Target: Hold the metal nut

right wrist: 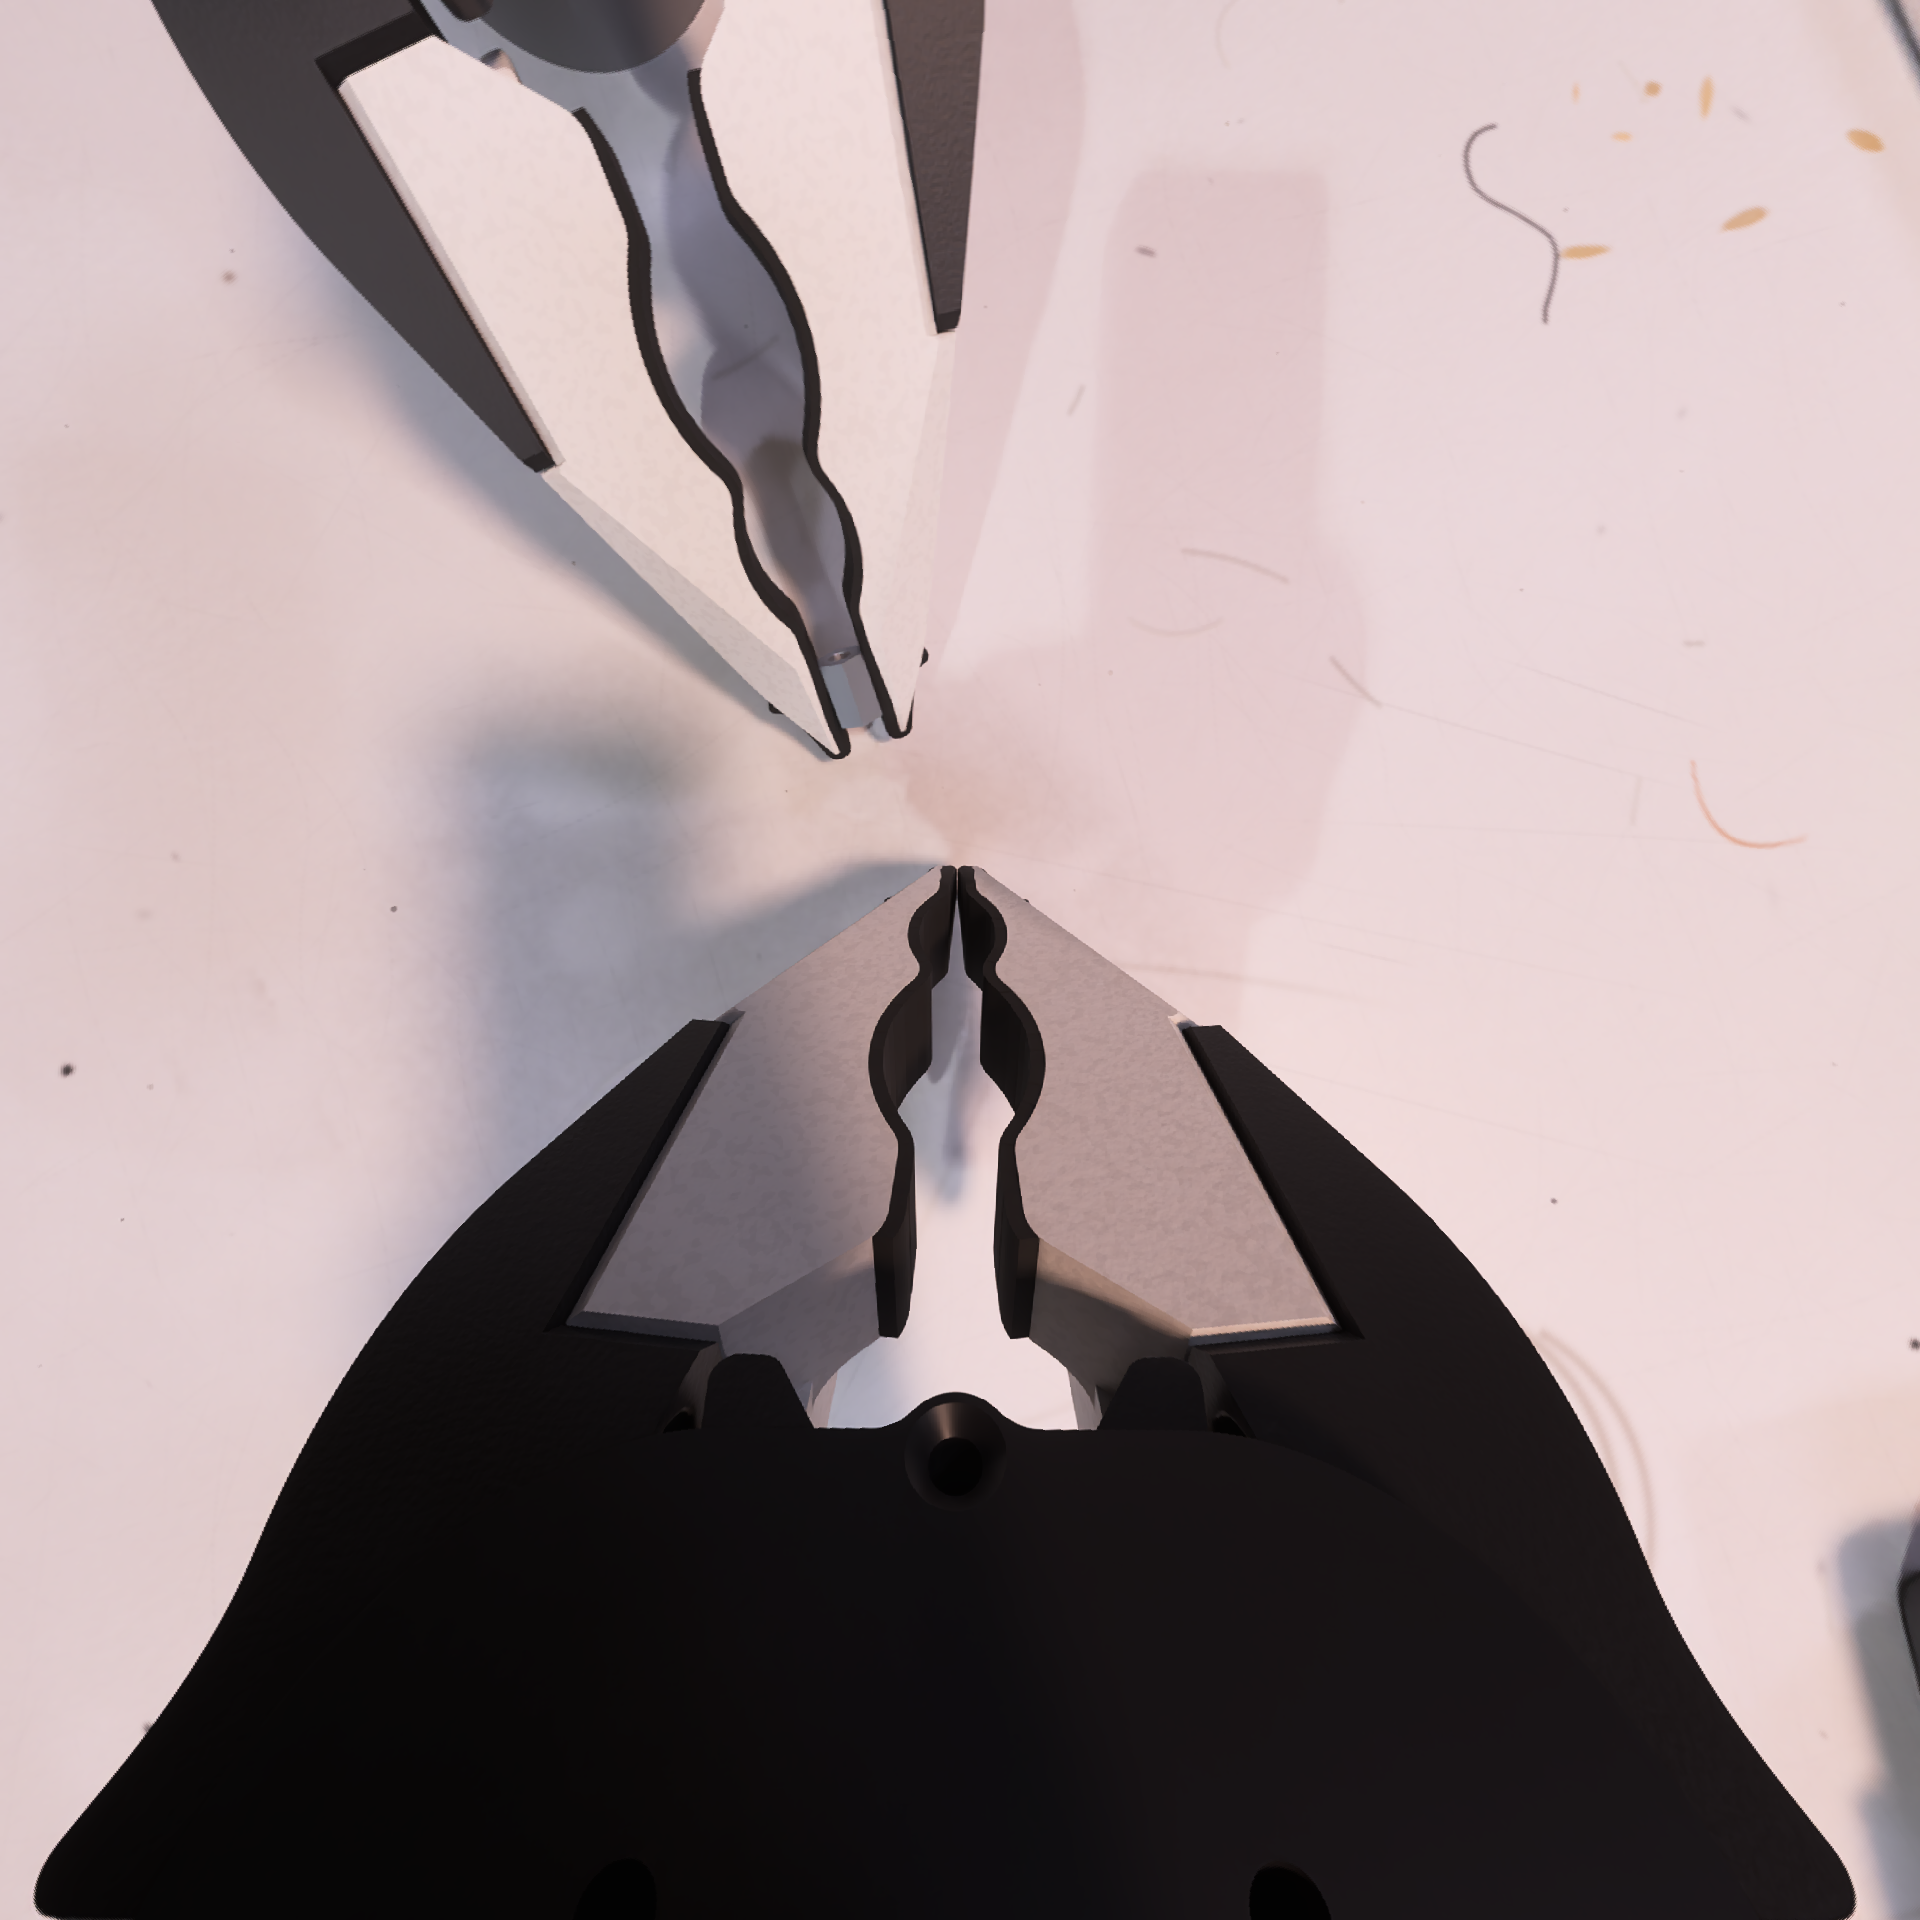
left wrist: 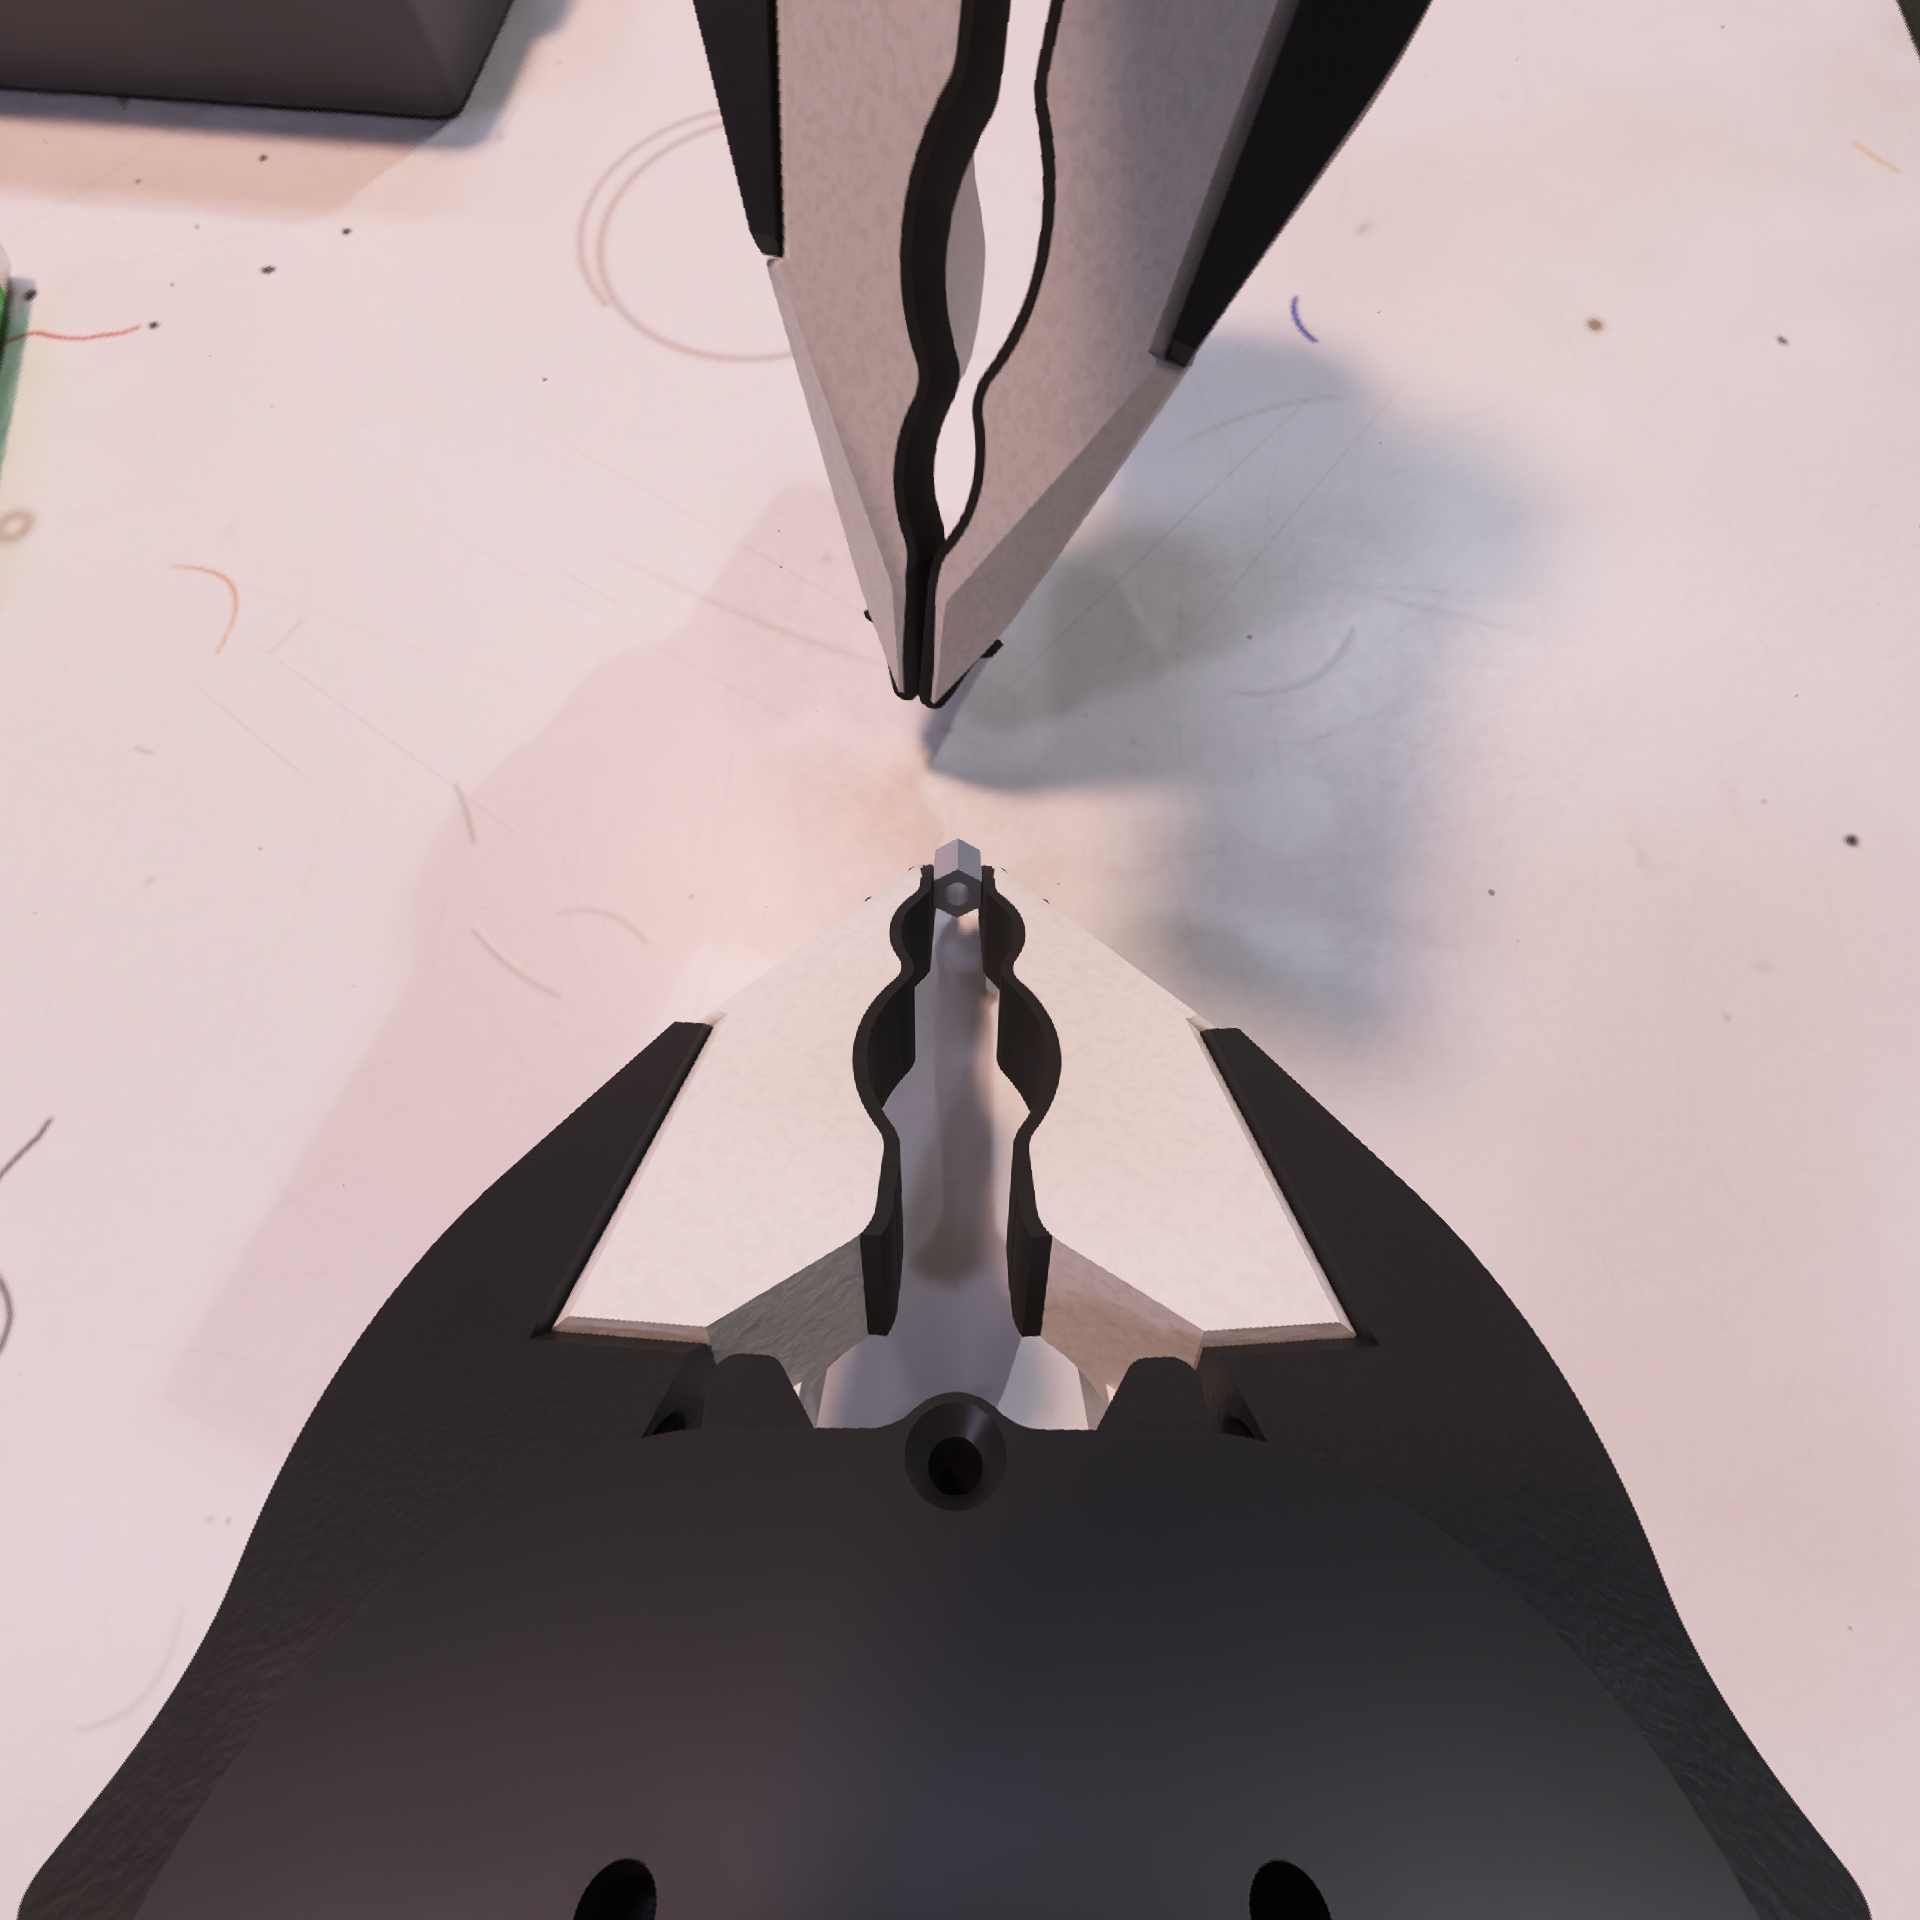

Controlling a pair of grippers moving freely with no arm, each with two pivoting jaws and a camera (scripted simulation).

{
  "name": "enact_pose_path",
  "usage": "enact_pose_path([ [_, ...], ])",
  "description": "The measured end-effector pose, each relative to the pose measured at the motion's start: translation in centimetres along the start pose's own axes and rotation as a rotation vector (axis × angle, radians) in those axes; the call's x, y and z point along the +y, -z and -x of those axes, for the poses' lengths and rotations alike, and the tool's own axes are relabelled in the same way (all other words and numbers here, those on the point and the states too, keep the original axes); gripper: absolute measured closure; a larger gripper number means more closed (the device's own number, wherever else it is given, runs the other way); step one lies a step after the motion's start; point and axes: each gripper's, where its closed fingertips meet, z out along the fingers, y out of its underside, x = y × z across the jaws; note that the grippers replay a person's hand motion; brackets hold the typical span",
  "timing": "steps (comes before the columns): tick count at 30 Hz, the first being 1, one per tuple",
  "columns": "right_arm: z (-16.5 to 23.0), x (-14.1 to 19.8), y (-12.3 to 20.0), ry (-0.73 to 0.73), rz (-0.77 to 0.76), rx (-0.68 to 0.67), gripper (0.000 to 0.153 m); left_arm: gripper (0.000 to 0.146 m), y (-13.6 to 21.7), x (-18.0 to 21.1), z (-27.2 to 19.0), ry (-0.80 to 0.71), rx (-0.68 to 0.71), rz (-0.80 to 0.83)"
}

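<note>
A small silver hexagonal metal nut (left wrist: 956, 881) is pinched between the tips of my left gripper (left wrist: 956, 883), which is shut on it just above the white table. In the right wrist view the same nut (right wrist: 850, 698) shows between the left gripper's tips (right wrist: 860, 727). My right gripper (right wrist: 956, 873) is shut with its tips touching and nothing between them. It faces the left gripper tip to tip with a short gap, and it shows in the left wrist view (left wrist: 920, 691) at the top centre.
The white table (left wrist: 1558, 935) is scuffed with pen marks and specks. A dark box (left wrist: 239, 52) sits at the far left in the left wrist view, and a green object (left wrist: 10, 364) at the left edge. A dark object (right wrist: 1896, 1621) shows at the right edge of the right wrist view.
</note>
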Motion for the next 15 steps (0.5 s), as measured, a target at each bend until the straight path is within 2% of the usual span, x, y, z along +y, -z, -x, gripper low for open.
enact_pose_path([
  [6,1.6,0.2,-0.3,0.012,0.006,-0.023,0.152,0.139,0.1,0.1,0.0,0.027,0.012,0.001],
  [11,-0.1,-0.7,0.7,-0.085,-0.116,0.058,0.151,0.139,0.0,0.1,0.0,0.024,0.012,0.001],
  [15,-0.4,0.1,0.2,-0.123,-0.052,0.074,0.148,0.139,0.0,0.1,0.1,0.027,0.013,0.001],
])
